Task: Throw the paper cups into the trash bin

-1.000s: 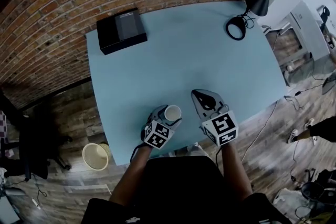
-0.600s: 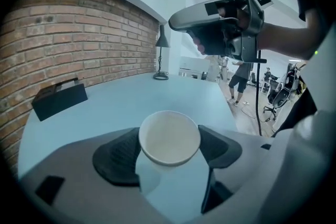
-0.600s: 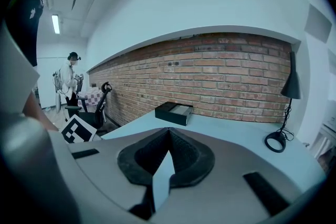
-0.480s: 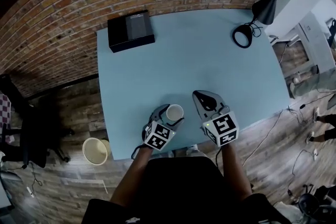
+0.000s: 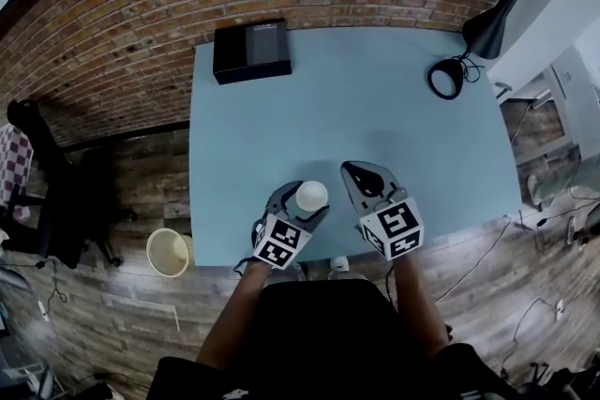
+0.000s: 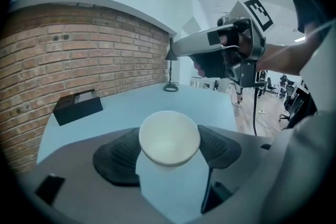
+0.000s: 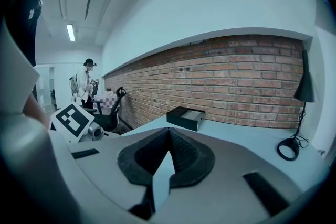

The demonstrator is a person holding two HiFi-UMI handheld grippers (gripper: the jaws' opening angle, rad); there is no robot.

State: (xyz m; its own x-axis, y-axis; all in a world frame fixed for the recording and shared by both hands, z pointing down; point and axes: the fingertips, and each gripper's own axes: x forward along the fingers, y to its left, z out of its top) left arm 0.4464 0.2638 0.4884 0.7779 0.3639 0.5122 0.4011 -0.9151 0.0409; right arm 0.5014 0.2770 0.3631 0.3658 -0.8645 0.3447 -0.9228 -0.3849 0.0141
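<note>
Table [image 5: 375,122] middle left open
Only the table's far corners are taken, by a box [image 5: 251,51] and a lamp [image 5: 490,30].

The paper cup [image 5: 311,196] is seen as matt white paper. The table [image 5: 375,108] top is finished smooth and matt. The brick wall [image 5: 141,5] across the upper frame is left rough. The floor [image 5: 141,192] at left is laid in worn wood planks. The pads [image 6: 118,157] of the left gripper [image 6: 168,147] are ribbed matt black.
</note>
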